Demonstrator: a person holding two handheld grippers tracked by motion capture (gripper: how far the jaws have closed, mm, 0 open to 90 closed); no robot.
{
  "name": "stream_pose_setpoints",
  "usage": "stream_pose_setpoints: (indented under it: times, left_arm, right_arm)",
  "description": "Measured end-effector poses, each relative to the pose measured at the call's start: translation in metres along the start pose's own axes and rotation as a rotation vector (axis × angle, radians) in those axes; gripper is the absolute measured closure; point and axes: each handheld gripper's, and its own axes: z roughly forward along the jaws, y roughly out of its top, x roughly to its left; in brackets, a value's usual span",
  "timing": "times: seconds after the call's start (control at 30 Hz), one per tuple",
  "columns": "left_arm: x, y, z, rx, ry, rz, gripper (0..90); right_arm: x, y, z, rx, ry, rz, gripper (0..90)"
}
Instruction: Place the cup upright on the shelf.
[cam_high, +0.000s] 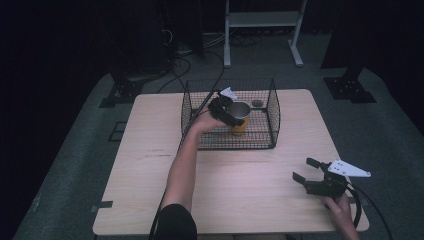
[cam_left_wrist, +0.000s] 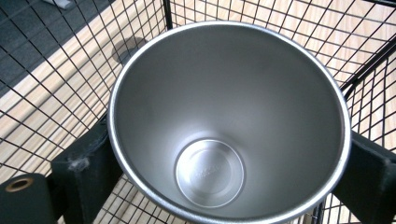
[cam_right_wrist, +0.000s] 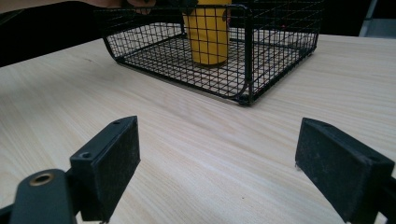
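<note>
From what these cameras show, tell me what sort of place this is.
Probably a lab or recording studio, not a home: a lone wooden table on grey carpet, dark curtained surroundings, cables trailing across the floor, and a metal stand frame behind.

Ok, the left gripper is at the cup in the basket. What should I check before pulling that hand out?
1. Cup upright on the floor of the basket: ok.
2. Cup empty, nothing to spill: ok.
3. Left gripper jaws free of the cup wall: cannot tell, they flank it closely.
4. Right gripper open with nothing between its jaws: ok.
5. Right gripper apart from the basket, over bare table: ok.
</note>
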Motion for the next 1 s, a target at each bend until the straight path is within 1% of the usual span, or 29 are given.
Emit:
stream_pose_setpoints:
  times: [0.17,0.33,0.53,0.83,0.9,1.0]
  left_arm:
    - [0.000,0.002,-0.003,-0.009,0.006,0.001,2.5]
    - [-0.002,0.005,-0.006,-0.036,0.004,-0.003,0.5]
    - [-0.004,0.009,-0.010,-0.056,0.005,0.006,0.3]
    - [-0.006,0.016,-0.023,-0.101,0.014,0.018,0.4]
    - [-0.007,0.017,-0.026,-0.114,0.010,0.017,0.3]
    - [-0.010,0.019,-0.029,-0.131,0.015,0.026,0.3]
  right_arm:
    - [0.000,0.000,0.000,-0.001,0.000,0.002,12.9]
    - [0.000,0.000,0.000,0.000,0.001,0.001,12.9]
    - [0.000,0.000,0.000,0.000,0.004,-0.003,12.9]
    - [0.000,0.000,0.000,0.000,0.004,-0.006,12.9]
    - [0.000,0.000,0.000,0.001,0.005,-0.007,12.8]
    - [0.000,0.000,0.000,0.001,0.005,-0.008,12.8]
